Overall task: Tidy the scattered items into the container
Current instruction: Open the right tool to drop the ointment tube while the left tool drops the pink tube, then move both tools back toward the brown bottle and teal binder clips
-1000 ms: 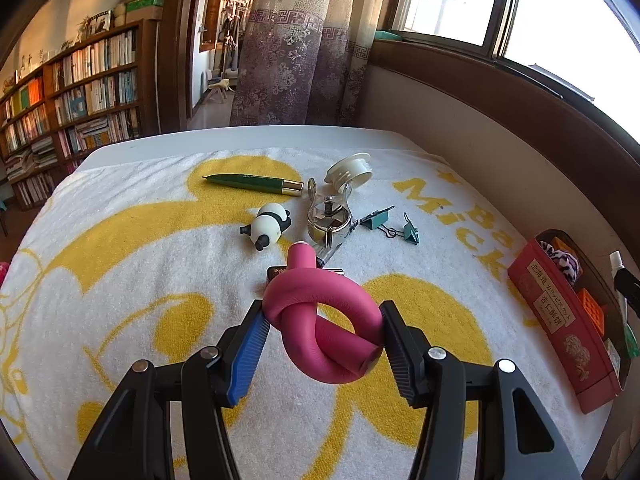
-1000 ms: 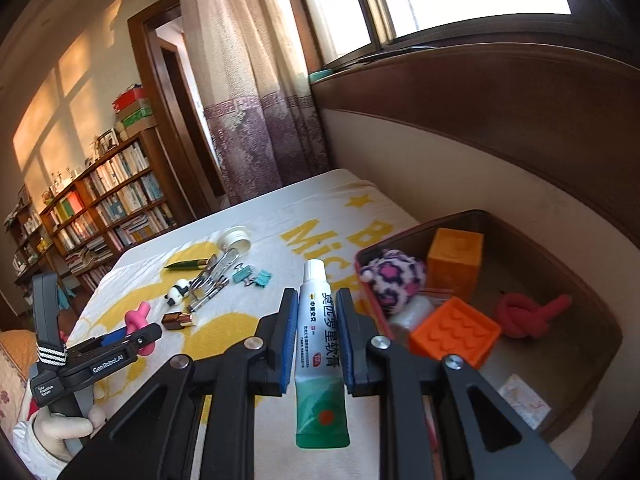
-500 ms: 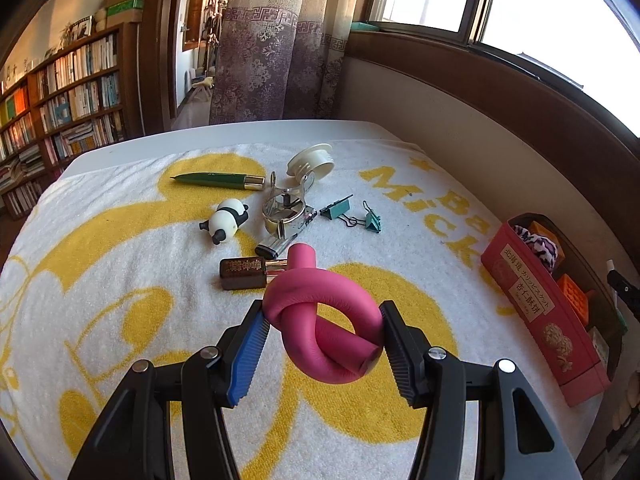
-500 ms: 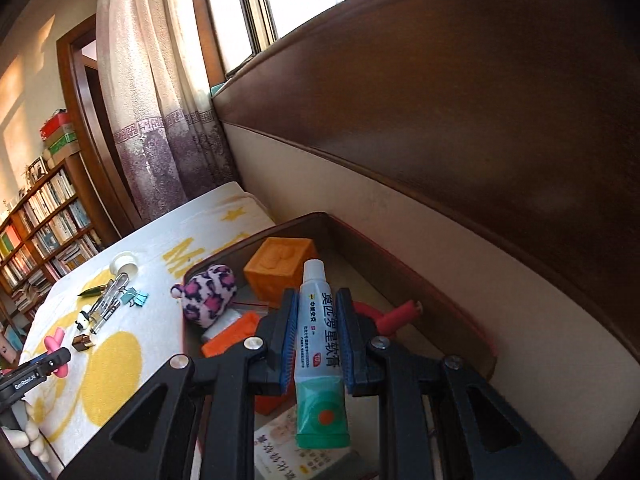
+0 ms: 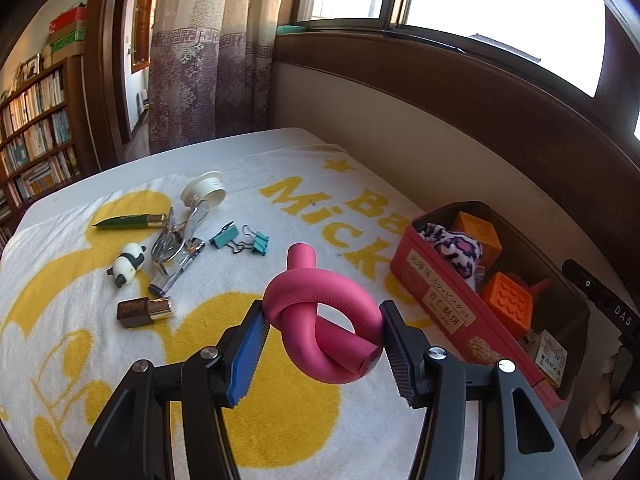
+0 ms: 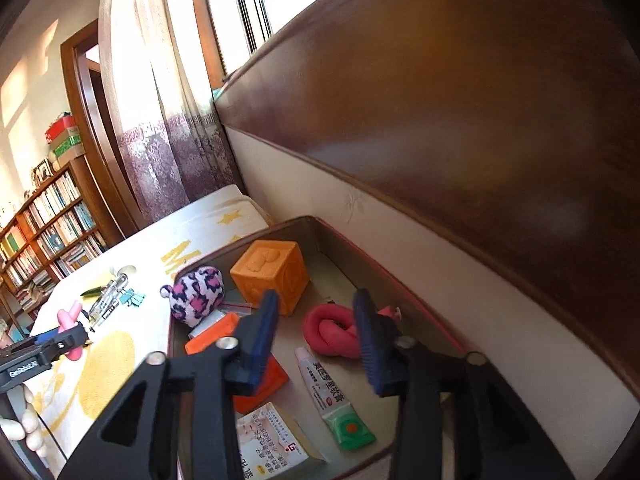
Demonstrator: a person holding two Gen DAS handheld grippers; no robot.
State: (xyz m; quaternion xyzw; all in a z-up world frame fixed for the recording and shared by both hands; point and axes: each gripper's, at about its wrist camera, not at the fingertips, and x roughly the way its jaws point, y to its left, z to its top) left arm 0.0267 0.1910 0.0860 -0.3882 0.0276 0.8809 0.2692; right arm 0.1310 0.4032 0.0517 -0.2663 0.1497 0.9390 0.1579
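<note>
Between the spread fingers of the right gripper, hovering empty above the container, an ointment tube lies on the container floor beside a pink knot. Off to its left, the left gripper clamps another knotted pink foam roller above the towel, with the container just right of it.

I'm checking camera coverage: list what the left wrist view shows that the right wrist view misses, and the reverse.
Left wrist only: the brown lipstick and white jar on the towel. Right wrist only: the ointment tube and a second pink knot lying in the box. Both: the red box, orange cube, and the left tool holding a pink foam knot.
</note>
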